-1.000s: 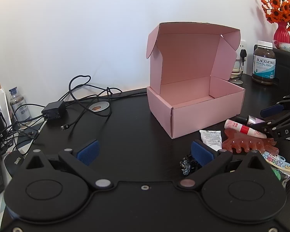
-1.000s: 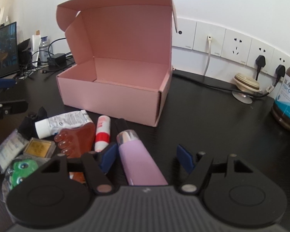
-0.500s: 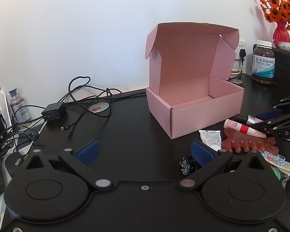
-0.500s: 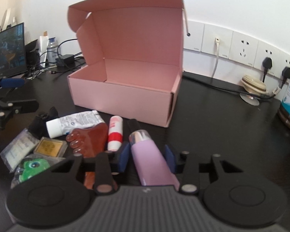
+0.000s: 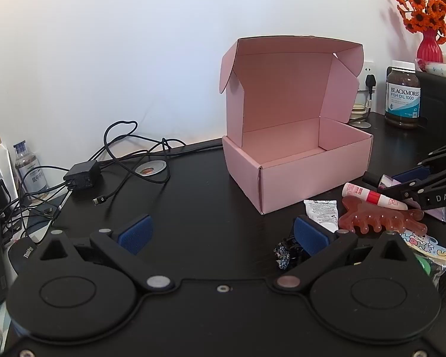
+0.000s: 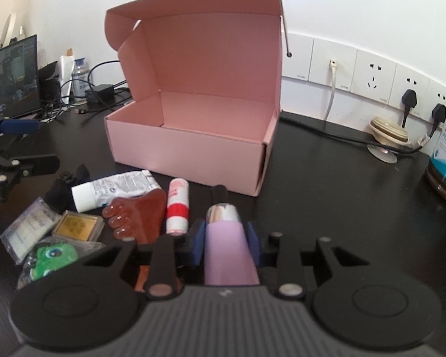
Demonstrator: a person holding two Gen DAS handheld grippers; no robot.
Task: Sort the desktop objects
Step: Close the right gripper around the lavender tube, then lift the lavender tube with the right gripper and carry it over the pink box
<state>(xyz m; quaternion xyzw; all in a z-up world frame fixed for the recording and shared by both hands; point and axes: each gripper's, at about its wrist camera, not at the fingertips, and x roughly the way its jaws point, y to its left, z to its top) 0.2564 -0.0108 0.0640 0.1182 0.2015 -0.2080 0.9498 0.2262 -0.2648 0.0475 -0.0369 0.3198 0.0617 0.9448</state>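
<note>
An open pink cardboard box (image 6: 187,148) stands on the black desk, lid up and nothing inside. In front of it lie a lilac tube (image 6: 227,250) with a silver collar, a red-and-white stick (image 6: 177,208), a brown paw-shaped comb (image 6: 136,211), a white tube (image 6: 113,189), a gold tin (image 6: 75,224) and a bagged green toy (image 6: 52,257). My right gripper (image 6: 226,238) is closing, and both blue pads touch the lilac tube's sides. My left gripper (image 5: 223,232) stands open over bare desk left of the pile, holding nothing. A black glittery clip (image 5: 285,253) lies by its right finger.
A fish oil bottle (image 5: 403,95) and a red vase of orange flowers (image 5: 428,47) stand at the back right. Cables and a charger (image 5: 81,175) sprawl at the left. Wall sockets (image 6: 371,77) with plugs run behind the box. A monitor (image 6: 12,77) stands far left.
My right gripper's jaws have come together from wide apart until the pads meet the lilac tube. The left gripper and the other objects have not moved.
</note>
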